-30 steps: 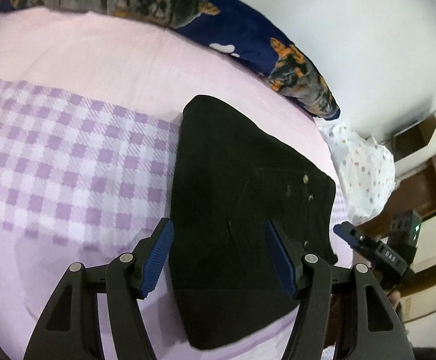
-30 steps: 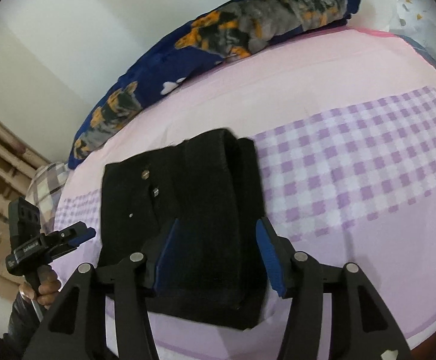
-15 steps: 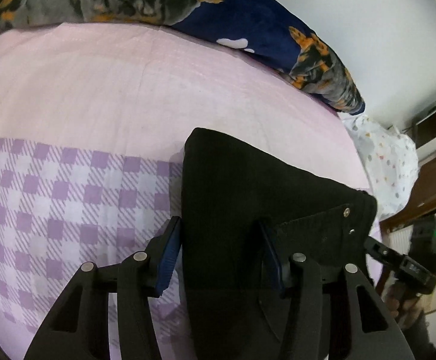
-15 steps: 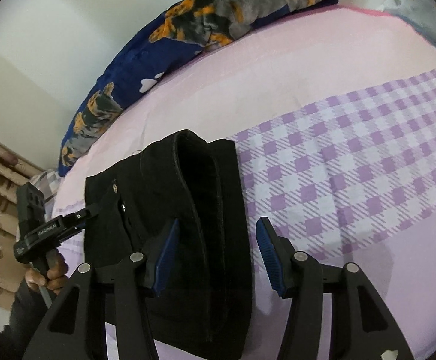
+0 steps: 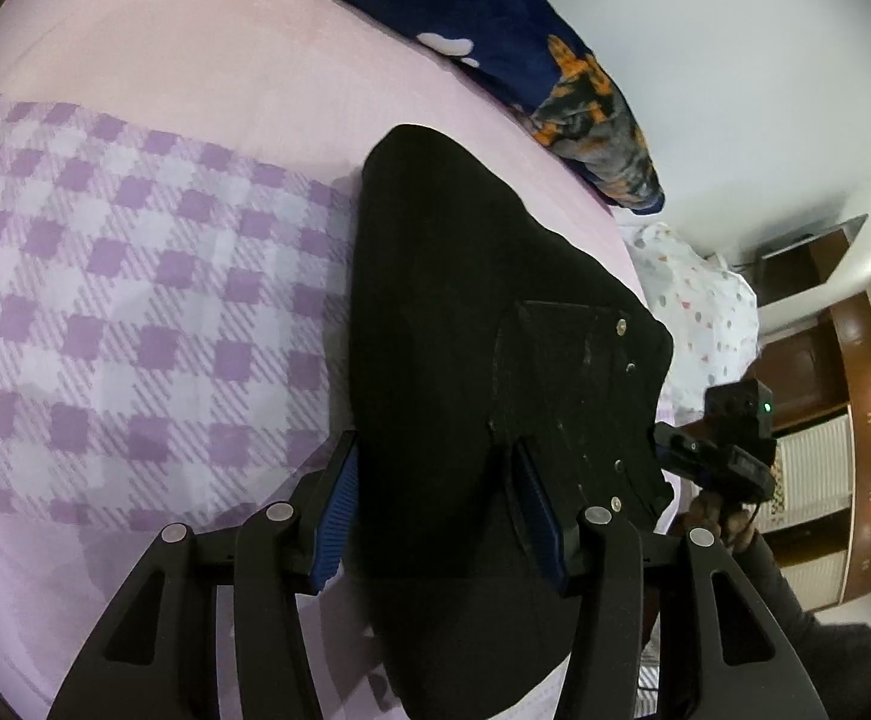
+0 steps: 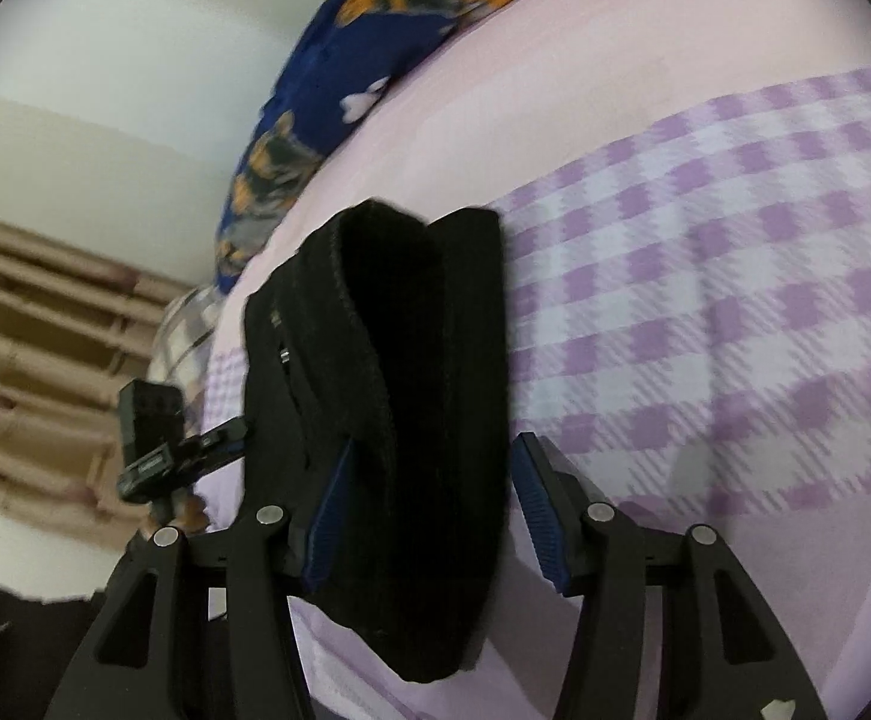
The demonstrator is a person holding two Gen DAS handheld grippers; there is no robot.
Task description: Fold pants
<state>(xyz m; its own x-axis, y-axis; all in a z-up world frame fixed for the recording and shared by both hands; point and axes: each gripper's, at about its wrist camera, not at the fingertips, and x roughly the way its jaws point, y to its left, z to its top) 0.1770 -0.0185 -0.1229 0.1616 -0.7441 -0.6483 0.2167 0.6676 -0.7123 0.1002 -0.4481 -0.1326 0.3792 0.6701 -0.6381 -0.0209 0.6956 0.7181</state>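
The black pants (image 5: 465, 330) lie folded into a thick stack on the bed, rivets and a pocket showing on top. My left gripper (image 5: 435, 504) is open, its blue pads straddling the near part of the stack. In the right wrist view the pants (image 6: 435, 360) show their layered folded edge. My right gripper (image 6: 429, 504) is open, its left pad against the fabric and its right pad just off the stack's right side. Each view shows the other gripper beyond the pants: the right one (image 5: 717, 456) and the left one (image 6: 165, 450).
The bed has a pink sheet (image 5: 195, 60) and a purple checked cover (image 5: 105, 300). A navy pillow with orange and grey print (image 5: 543, 72) lies along the wall. A white dotted cloth (image 5: 693, 312) sits past the pants. Wooden furniture (image 5: 855, 420) stands beyond the bed.
Both grippers have come closer and lower over the folded pants, staying open. The right view has tilted, and the stack now fills more of both views.
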